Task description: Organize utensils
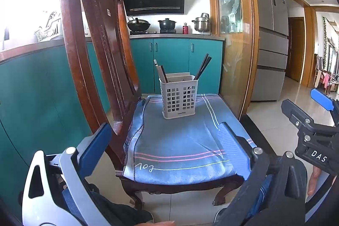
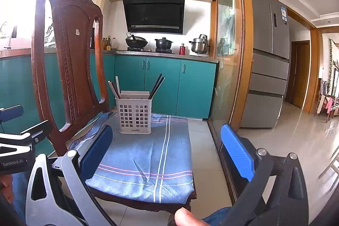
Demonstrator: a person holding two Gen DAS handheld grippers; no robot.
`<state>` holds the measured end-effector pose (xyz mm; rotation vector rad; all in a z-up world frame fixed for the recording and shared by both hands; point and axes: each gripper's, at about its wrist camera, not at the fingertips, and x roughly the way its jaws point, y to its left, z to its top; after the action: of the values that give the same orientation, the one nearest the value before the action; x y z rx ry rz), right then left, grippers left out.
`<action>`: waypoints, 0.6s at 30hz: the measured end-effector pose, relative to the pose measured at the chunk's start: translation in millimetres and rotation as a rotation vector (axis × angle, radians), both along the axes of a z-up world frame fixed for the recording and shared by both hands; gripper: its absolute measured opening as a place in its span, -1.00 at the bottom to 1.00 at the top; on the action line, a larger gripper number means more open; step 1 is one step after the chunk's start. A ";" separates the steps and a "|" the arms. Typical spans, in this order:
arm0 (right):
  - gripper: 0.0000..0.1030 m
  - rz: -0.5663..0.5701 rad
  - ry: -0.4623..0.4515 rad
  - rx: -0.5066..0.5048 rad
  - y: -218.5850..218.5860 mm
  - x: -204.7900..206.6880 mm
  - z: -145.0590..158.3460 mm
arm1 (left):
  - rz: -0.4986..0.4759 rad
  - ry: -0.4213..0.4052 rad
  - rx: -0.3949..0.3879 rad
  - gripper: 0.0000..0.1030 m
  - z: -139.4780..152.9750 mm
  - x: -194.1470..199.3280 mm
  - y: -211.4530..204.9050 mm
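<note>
A grey slotted utensil holder [image 1: 178, 96] [image 2: 134, 115] stands upright on a blue cloth [image 1: 182, 141] [image 2: 146, 158] covering a wooden chair seat. Dark chopsticks [image 1: 203, 67] [image 2: 156, 86] lean out of its right side and pale ones [image 1: 160, 71] [image 2: 114, 87] out of its left side. My left gripper [image 1: 165, 141] is open, held back over the seat's near edge with nothing between its fingers. My right gripper [image 2: 167, 145] is open too, well short of the holder, and also shows at the right edge of the left wrist view [image 1: 307, 118].
The carved chair back [image 1: 95, 46] [image 2: 67, 60] rises at the left, close to the holder. Teal cabinets [image 1: 175, 63], a stove with pots [image 2: 148, 42], a glass sliding door [image 2: 228, 56] and a fridge [image 2: 269, 60] lie behind. Tiled floor [image 2: 286, 141] spreads to the right.
</note>
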<state>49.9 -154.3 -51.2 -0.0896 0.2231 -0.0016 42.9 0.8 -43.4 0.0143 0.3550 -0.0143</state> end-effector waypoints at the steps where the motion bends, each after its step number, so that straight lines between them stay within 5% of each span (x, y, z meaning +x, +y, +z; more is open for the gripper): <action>1: 0.94 0.000 0.000 0.002 0.1 -0.1 0.1 | -0.001 0.000 0.002 0.93 0.2 0.0 -0.8; 18: 0.94 -0.018 -0.005 0.017 2.8 -1.7 -0.1 | -0.014 0.002 0.012 0.93 0.9 -0.9 -8.7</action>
<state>48.2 -151.5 -51.3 -0.0706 0.2185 -0.0176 42.0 -8.0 -42.4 0.0286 0.3568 -0.0262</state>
